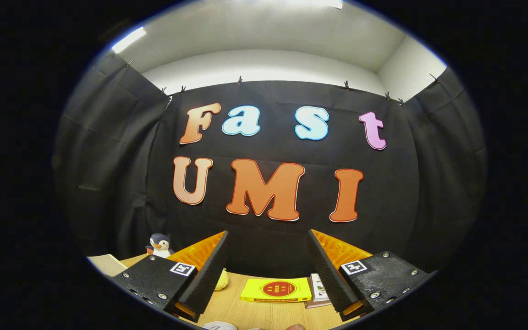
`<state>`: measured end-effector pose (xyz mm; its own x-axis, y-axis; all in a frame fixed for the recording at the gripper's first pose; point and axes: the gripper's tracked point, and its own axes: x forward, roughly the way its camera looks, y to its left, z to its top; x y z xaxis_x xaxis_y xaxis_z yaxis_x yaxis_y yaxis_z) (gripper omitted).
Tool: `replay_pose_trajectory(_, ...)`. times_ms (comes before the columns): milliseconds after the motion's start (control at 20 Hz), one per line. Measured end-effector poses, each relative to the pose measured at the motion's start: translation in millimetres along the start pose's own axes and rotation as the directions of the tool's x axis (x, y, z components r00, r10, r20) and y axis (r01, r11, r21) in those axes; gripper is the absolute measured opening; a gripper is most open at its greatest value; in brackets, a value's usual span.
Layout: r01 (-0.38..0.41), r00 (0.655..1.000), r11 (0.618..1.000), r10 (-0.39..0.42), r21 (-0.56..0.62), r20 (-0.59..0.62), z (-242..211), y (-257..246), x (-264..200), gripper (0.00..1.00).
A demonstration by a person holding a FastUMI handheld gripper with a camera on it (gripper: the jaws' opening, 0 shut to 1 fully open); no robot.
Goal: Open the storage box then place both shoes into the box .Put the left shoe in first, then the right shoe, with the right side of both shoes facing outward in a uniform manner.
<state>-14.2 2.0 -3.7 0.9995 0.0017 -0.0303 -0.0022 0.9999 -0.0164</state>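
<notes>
I have the gripper [267, 256] raised and looking level at the booth's black cloth wall, its two fingers spread wide with nothing between them and nothing in their hold. Down between the fingers, on the wooden table [264, 314], lies a flat yellow box with a red round mark [276, 290], and just beside it, against the right finger, a small stack of booklets or cards [318, 288]. A pale yellow soft thing [221, 280] peeks out from behind the left finger. Farther left, by the wall, stands a small penguin plush [160, 245]. From here I cannot make out the storage box or the shoes.
</notes>
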Motion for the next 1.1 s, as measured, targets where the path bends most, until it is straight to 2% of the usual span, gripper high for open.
replay_pose_trajectory(350, -0.004, 1.0, 1.0, 0.004, 0.006, 0.007, 4, 2, -6, 0.99)
replay_pose_trajectory(700, -0.037, 0.998, 0.999, 0.038, 0.027, -0.042, -15, 19, -11, 0.99)
replay_pose_trajectory(900, -0.077, 0.993, 0.996, 0.081, 0.054, -0.08, -24, 37, -13, 0.99)
replay_pose_trajectory(1100, -0.162, 0.972, 0.981, 0.178, 0.106, -0.155, -45, 72, -18, 0.99)
